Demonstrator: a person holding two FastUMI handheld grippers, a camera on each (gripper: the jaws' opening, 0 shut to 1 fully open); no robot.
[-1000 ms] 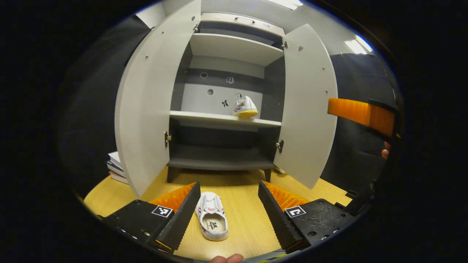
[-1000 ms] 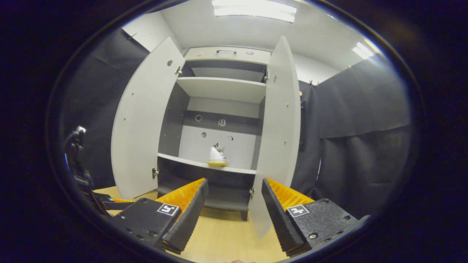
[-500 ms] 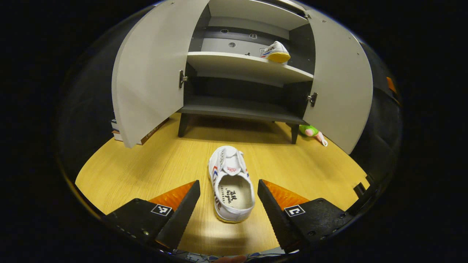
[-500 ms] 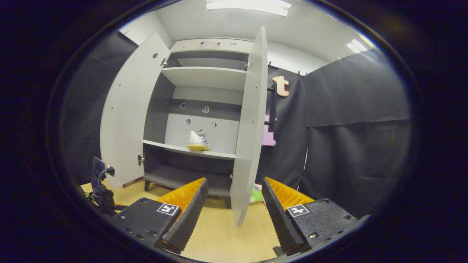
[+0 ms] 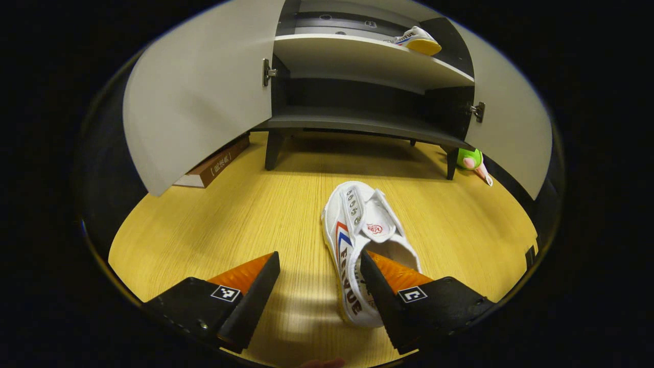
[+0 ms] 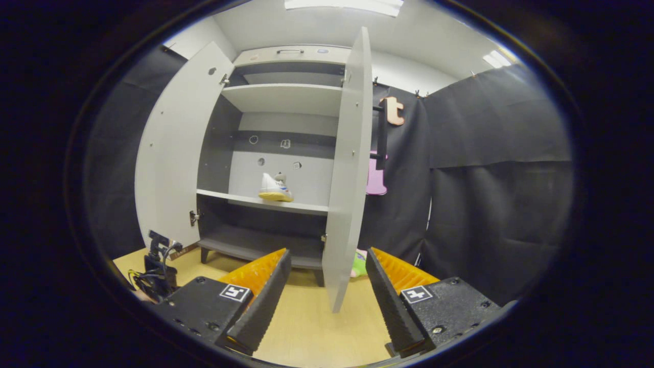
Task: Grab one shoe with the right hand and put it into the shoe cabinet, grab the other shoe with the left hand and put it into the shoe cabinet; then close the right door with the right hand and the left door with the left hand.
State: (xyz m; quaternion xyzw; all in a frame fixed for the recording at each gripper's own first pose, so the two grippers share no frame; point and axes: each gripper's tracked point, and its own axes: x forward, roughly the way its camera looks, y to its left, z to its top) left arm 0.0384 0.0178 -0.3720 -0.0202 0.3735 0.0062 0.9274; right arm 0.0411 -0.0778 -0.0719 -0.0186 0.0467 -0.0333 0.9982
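Note:
A white shoe [image 5: 365,235] with red and blue stripes lies on the wooden surface [image 5: 230,220], toe toward the shoe cabinet [image 5: 357,56]. My left gripper [image 5: 319,299] is open low over it. One of its fingers [image 5: 380,291] sits at the heel opening, the other stands on the outer side. The second white shoe [image 5: 416,40] with a yellow sole rests on the middle shelf, also seen as the shelved shoe [image 6: 274,188]. Both cabinet doors stand open. My right gripper [image 6: 327,301] is open and holds nothing, in front of the right door's edge [image 6: 350,168].
A book [image 5: 212,166] lies under the left door [image 5: 199,92]. A green and pink toy [image 5: 471,159] sits by the cabinet's right leg. The other gripper [image 6: 159,266] with its cables appears low at the left. Black cloth walls the right side.
My left gripper has dropped and moved forward to the shoe on the wood, its one finger now at the heel. The right gripper has drifted slightly right, staying open.

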